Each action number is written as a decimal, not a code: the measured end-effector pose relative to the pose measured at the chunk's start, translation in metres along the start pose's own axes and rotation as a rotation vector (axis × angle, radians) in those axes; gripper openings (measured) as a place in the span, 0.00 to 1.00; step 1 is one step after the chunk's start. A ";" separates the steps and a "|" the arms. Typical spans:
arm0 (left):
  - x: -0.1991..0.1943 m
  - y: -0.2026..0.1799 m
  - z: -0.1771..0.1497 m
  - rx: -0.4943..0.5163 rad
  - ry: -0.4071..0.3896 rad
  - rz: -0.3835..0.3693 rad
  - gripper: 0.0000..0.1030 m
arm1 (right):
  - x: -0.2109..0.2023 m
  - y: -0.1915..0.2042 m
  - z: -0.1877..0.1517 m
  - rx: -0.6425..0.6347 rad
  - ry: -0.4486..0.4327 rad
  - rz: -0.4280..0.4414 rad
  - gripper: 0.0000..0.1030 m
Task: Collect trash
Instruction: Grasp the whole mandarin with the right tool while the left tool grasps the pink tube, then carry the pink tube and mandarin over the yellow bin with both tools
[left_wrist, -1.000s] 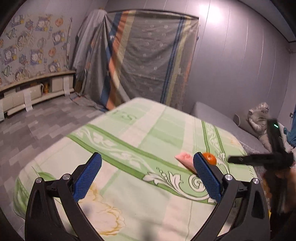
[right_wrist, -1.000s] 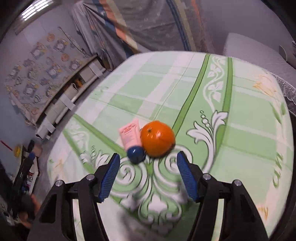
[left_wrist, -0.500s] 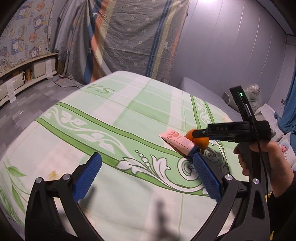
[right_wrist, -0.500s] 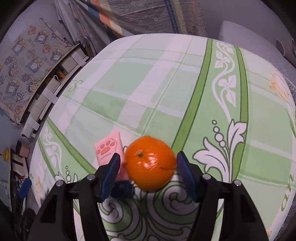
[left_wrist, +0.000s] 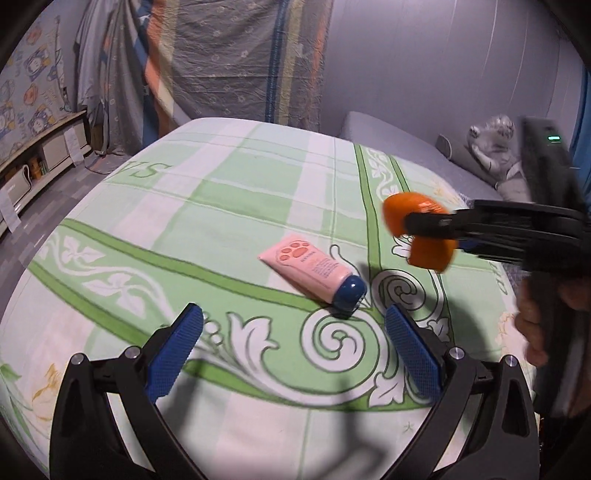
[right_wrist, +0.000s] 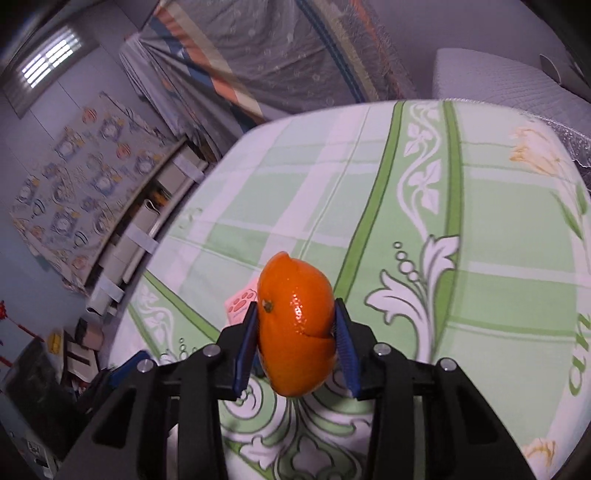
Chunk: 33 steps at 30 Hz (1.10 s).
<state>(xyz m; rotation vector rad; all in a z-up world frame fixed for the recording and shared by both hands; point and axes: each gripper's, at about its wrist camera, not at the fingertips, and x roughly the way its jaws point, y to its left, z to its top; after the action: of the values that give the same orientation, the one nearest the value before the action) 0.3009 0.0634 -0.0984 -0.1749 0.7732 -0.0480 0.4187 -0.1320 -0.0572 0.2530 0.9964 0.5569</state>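
My right gripper (right_wrist: 295, 328) has its jaws closing on an orange (right_wrist: 295, 325), squashing it narrow between the blue pads and holding it off the bed. From the left wrist view the same orange (left_wrist: 417, 206) hangs in the right gripper (left_wrist: 428, 225) above the sheet. A pink tube with a paw print and a dark blue cap (left_wrist: 312, 267) lies on the green-patterned sheet (left_wrist: 221, 206), just ahead of my left gripper (left_wrist: 293, 332), which is open and holds nothing. In the right wrist view only a corner of the pink tube (right_wrist: 242, 302) shows behind the orange.
The bed drops off at its left edge toward a grey floor (left_wrist: 44, 199) and low shelves (left_wrist: 33, 162). A draped striped cloth (left_wrist: 229, 62) hangs behind. A stuffed toy (left_wrist: 498, 151) sits at the right by a grey mattress. A hand (left_wrist: 535, 325) grips the right tool.
The right jaws went from standing open around the orange to pressing on it and lifted it off the sheet. The left gripper moved in closer to the pink tube.
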 end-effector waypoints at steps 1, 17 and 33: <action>0.009 -0.005 0.002 0.009 0.021 0.012 0.92 | -0.011 -0.003 -0.004 0.005 -0.015 0.020 0.36; 0.087 -0.017 0.018 -0.043 0.165 0.093 0.91 | -0.080 -0.009 -0.042 -0.027 -0.137 0.110 0.36; 0.053 0.008 0.020 -0.075 0.092 0.144 0.33 | -0.119 0.021 -0.071 -0.060 -0.164 0.106 0.36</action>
<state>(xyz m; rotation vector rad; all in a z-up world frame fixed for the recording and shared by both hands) 0.3526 0.0681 -0.1217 -0.1885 0.8778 0.1100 0.3015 -0.1832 0.0000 0.2948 0.8093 0.6511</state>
